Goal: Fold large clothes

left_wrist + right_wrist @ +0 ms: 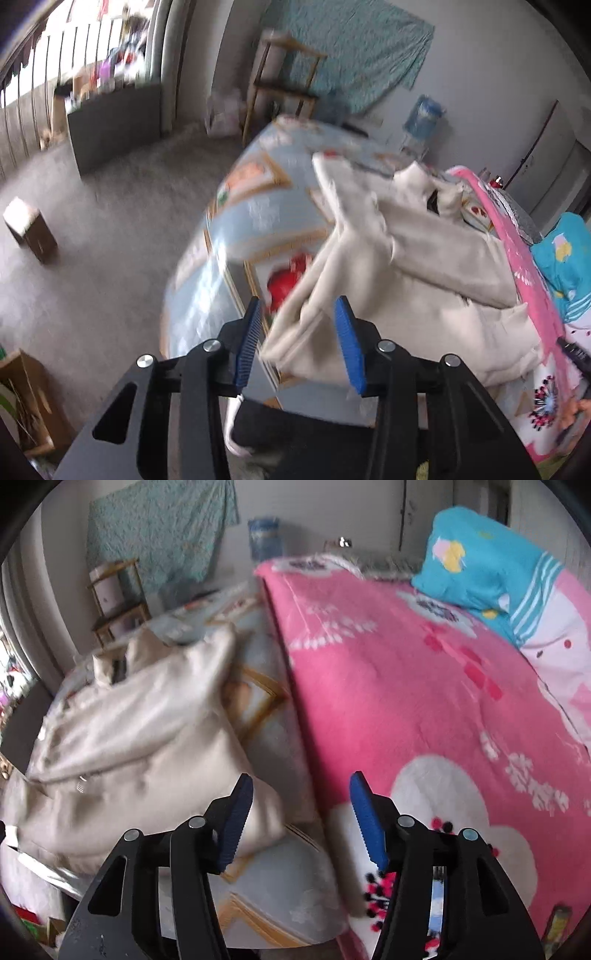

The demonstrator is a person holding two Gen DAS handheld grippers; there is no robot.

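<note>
We see the cream garment (424,266) lying crumpled on the bed (236,221), on the light blue patterned sheet, beside the pink blanket (406,686). Left tool (301,343) has its blue pads spread apart, nothing clamped; a corner of the garment sits between them in the picture, contact unclear because of blur. Right tool (303,816) is also spread wide and holds nothing, hovering over the seam where blue sheet meets pink blanket, garment just to its left.

Only the left view gives us the carpeted floor (110,221), a small cardboard box (31,229) on it, and the window side of the room. Only the right view gives us the full pink blanket and the whole teal pillow (487,565) on top of it. Both show the wooden shelf (284,85) and teal cloth (351,48) on the wall.
</note>
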